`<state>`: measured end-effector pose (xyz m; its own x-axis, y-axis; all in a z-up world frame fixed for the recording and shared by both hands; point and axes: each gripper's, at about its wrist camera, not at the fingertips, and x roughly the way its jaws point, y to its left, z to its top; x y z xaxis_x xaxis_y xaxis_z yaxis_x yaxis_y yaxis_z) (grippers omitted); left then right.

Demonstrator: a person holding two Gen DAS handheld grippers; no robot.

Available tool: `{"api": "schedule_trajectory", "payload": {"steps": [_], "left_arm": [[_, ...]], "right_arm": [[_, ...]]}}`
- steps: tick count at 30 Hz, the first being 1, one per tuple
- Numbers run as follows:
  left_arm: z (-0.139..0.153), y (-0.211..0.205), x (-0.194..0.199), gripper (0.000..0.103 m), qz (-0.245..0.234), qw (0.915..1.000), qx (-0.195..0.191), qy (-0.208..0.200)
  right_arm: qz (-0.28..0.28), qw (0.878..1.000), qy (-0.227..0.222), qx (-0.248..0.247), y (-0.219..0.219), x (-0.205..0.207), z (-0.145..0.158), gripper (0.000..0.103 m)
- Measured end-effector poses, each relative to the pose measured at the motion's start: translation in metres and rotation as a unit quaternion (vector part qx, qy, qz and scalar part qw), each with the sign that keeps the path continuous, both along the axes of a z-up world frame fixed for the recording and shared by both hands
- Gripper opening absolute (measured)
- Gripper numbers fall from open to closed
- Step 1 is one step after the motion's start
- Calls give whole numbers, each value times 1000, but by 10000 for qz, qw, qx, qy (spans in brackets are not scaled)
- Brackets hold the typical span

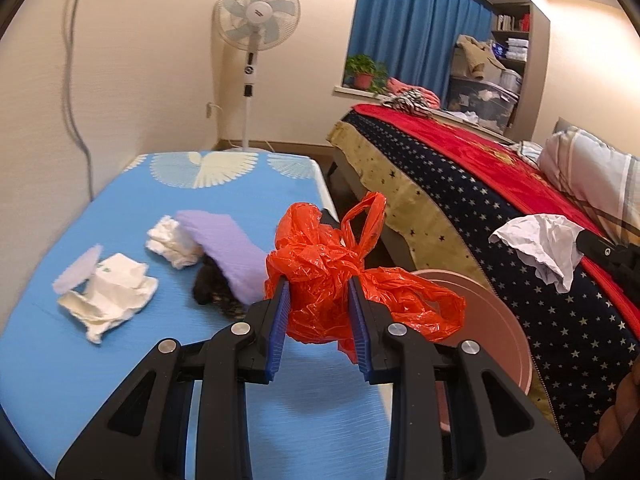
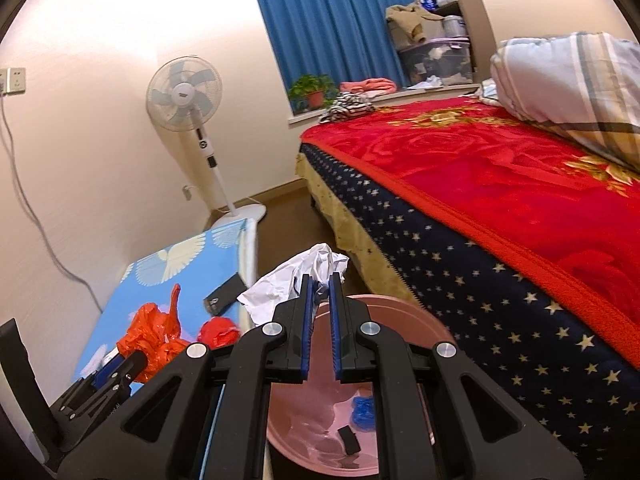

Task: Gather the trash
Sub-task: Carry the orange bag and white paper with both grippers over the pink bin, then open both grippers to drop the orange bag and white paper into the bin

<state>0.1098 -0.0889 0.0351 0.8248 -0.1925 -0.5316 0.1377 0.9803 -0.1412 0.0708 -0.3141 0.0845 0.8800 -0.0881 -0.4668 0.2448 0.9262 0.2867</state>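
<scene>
left gripper (image 1: 318, 300): clenched on crumpled orange plastic bag (image 1: 340, 280); bag is pinched between the blue pads, loops and handles spilling to the right; held over the right edge of the blue-covered table (image 1: 60, 380).
right gripper (image 2: 322, 292): jaws nearly closed, crumpled white paper (image 2: 292, 284) gripped at the tips; held above the pink bin (image 2: 400, 312).
pink bin: on the floor, between the table's right edge and the bed (image 2: 480, 240); a small black piece (image 2: 349, 440) and a blue scrap (image 2: 364, 412) are seen inside.
table, left side: crumpled white wrapper (image 1: 112, 300) with a round translucent lid (image 1: 78, 268) leaning on it, near the left edge.
table, middle: white tissue wad (image 1: 172, 244), lilac cloth (image 1: 232, 252) touching it, a dark object (image 1: 212, 288) partly covered by the cloth; cannot be identified.
table, right edge: a small black flat item (image 2: 224, 294) seen in the right wrist view, blurred.
far corner: standing fan (image 1: 256, 16) on the floor beyond the table's far edge.
background: blue curtain (image 1: 412, 28), potted plant (image 1: 364, 72) on the sill.
</scene>
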Motion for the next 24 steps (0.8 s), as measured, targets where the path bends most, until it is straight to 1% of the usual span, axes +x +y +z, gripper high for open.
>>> {"api": "schedule_trajectory", "payload": {"steps": [7, 13, 17, 24], "left_arm": [[-12, -27, 10, 29, -345, 9993, 50, 124], [-21, -42, 18, 29, -601, 9978, -45, 281], [-27, -56, 19, 29, -809, 9962, 56, 331], [-31, -68, 23, 29, -933, 9950, 94, 356]], "right_arm": [[-288, 9995, 135, 9, -15, 2, -9, 9], [-474, 9985, 276, 37, -30, 5, -18, 9], [-584, 9977, 338, 97, -37, 5, -25, 9], [-626, 9972, 395, 78, -39, 9, -31, 9]]}}
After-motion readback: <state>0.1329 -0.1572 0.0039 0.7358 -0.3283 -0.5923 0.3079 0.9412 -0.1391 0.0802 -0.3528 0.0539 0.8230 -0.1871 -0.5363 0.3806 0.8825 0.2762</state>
